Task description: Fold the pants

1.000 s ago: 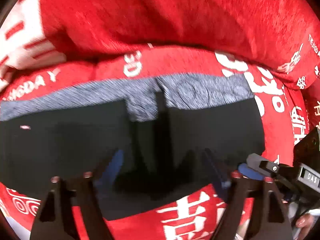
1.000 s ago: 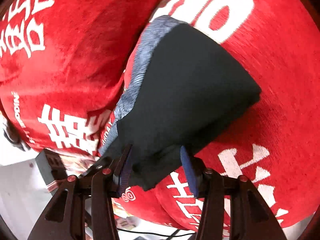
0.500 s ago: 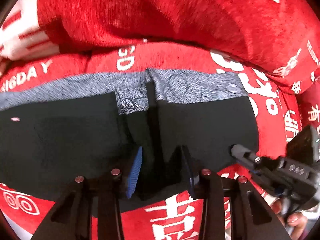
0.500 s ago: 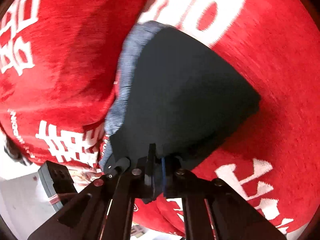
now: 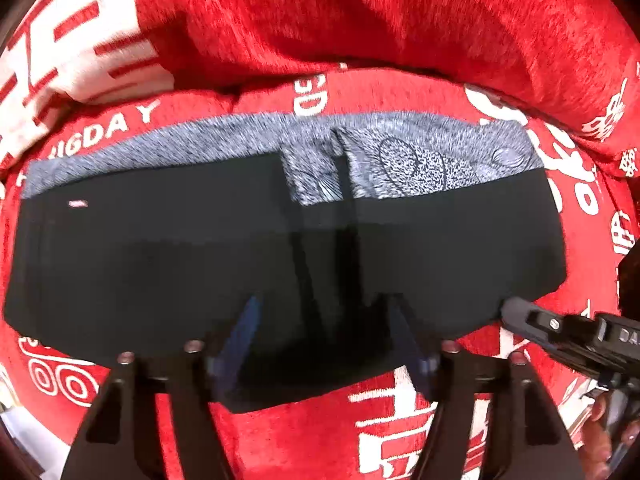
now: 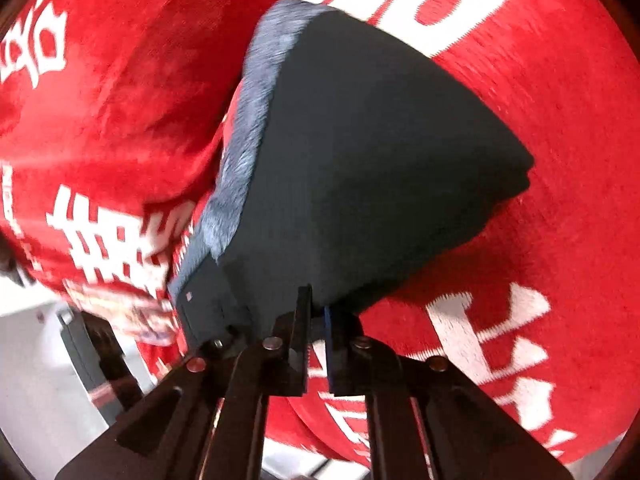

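Black pants (image 5: 200, 264), folded into a long band with a grey patterned strip (image 5: 420, 152) along the far edge, lie flat on a red blanket (image 5: 400, 28). My left gripper (image 5: 324, 304) hangs over the middle of their near edge. Its jaws are opening and stand wide, with dark cloth under the gap and neither pad pressing on it. In the right wrist view my right gripper (image 6: 317, 304) is at the near corner of the pants (image 6: 380, 160). These jaws are also opening, only a narrow slit apart, and the cloth's edge ends at their tips. The right gripper (image 5: 508, 308) also shows beside the pants' right end.
The red blanket (image 6: 120, 80) with white lettering covers the surface and rises in a thick fold behind the pants. A person's hand (image 5: 600, 444) holds the right gripper at the lower right. Pale floor (image 6: 32, 392) shows past the blanket's edge at the lower left.
The left jaws narrowed over the pants' near edge, then spread wide again. The right jaws closed on the pants' corner, then parted a little.
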Demonstrator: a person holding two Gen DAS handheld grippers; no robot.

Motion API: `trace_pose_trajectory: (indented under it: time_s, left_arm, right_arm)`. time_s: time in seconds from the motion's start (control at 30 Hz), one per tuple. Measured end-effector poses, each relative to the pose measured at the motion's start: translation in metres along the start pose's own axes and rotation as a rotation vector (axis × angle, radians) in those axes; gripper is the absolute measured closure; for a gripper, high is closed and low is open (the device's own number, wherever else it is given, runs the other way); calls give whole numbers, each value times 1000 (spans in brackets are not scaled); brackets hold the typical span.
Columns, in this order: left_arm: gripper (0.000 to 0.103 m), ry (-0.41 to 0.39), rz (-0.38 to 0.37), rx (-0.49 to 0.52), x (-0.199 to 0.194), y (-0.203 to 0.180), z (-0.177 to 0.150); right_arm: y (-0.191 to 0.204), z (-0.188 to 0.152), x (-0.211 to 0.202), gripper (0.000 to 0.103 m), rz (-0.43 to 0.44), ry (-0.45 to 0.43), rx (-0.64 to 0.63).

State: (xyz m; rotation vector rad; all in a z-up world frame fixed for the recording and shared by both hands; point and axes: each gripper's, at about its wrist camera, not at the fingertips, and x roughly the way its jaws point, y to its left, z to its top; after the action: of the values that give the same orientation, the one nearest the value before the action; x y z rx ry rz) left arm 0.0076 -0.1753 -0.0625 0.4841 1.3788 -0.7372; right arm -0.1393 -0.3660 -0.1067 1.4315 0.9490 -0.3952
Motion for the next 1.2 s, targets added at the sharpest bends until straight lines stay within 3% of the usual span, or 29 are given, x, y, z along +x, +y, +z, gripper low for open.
trace_pose_trajectory:
  time_s: [0.13,0.23,0.33,0.47,0.57,0.63,0.73,0.9,1.2]
  left_arm:
    - [34,-55,14,7,-23,1,14]
    - [34,-74,14,25,-23,-9,34]
    - [34,-87,16,42,-12,-30,54]
    - [34,-73,55,55,15,-53,66]
    - [33,-6,129,44,43,-48,61]
    - [28,12,119,19,50,-36,51]
    - [28,29,104,11,45,-25,43]
    - [28,50,140,-8,34,-19,36]
    - [28,79,190,-26,18,-24,19]
  right_arm:
    - [28,0,-31,84,-36,1,-166]
    - [52,15,-60,84,-111,-114,-297]
    - [53,46,-67,84,-194,-181,-298]
    - [45,85,-58,86,-202,-209,-255]
    - [45,97,-38,86,-234,-172,-292]
    - [38,99,-17,86,-275,-105,-292]
    - [35,89,-13,86,-271,-107,-301]
    - [41,68,-6,86,-257,-30,-334]
    - [51,38,-18,86,-278,7,-381]
